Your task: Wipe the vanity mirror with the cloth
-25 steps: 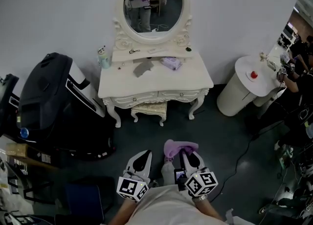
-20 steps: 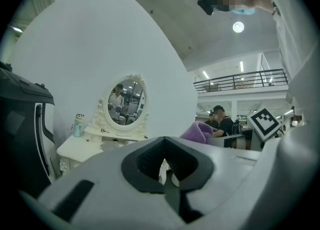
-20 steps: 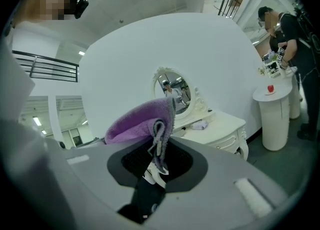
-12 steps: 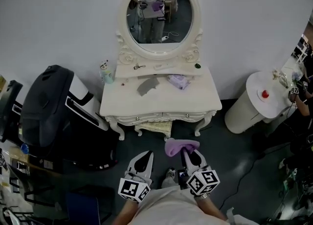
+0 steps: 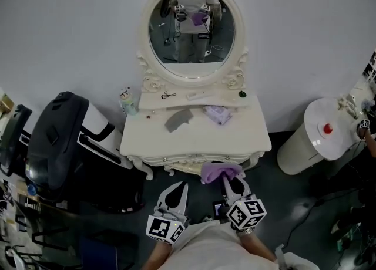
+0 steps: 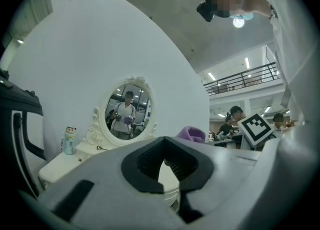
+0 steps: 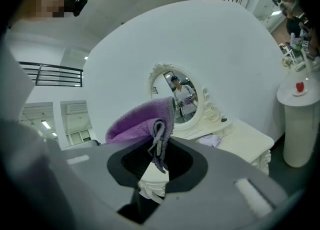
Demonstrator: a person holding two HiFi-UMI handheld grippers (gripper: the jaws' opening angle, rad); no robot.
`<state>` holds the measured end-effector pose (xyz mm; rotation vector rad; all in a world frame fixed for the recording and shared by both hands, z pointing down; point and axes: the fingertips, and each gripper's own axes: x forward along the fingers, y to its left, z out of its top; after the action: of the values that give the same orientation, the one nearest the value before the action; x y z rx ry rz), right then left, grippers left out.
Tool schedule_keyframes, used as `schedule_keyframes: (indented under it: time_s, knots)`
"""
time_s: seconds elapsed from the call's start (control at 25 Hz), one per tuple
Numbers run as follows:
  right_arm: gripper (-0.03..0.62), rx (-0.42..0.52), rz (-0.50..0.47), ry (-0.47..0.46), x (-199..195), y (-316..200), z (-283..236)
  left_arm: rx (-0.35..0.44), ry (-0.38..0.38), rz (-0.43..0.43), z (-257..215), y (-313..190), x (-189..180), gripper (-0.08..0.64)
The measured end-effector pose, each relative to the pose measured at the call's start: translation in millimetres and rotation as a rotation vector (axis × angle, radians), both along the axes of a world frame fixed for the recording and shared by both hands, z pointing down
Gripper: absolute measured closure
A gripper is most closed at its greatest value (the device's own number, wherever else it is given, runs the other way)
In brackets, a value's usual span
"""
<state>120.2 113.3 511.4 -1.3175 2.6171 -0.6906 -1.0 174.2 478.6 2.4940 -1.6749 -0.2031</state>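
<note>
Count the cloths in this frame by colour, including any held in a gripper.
Purple terry cloth, clamped in the right hand-held gripper: 1
Pale lilac crumpled cloth on the white vanity table: 1
Grey folded cloth on that table: 1
Total: 3

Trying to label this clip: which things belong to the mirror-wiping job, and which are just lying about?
For the job: vanity mirror, purple cloth, right hand-held gripper shut on it.
Lying about: grey cloth, lilac cloth, figurine bottle, white pedestal.
</note>
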Motion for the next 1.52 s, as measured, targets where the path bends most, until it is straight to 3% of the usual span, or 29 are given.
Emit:
schedule_keyframes:
  time_s: [0.2, 0.4, 0.76, 1.12, 1.52]
  knots:
    - [0.522, -0.032, -0.035, -0.008, -9.9, -19.2, 9.5, -0.032, 0.0, -0.045, 6.5, -23.2, -12.4, 0.56]
    - [0.522, -0.059, -0.006, -0.007, -13.6, -48.4, 22.5, -0.059, 0.005, -0.033, 20.6, -54.7, -21.2, 0.56]
    - [0.522, -0.048, 0.12, 0.027, -25.1, -143.2, 21.3, -0.023, 0.029, 0.092, 17.3, -173.5, -42.6, 0.56]
    - [0.522, -0.036, 0.184, 0.051, -88.7, -236.8, 1.1, -0.012, 0.047, 0.172, 0.0, -285.6, -103.8, 0.56]
    - [0.522, -0.027, 0.261, 0.081, -130.2, -298.9, 0.1, -0.002, 0.069, 0.269, -1.5, -364.3, -141.0, 0.56]
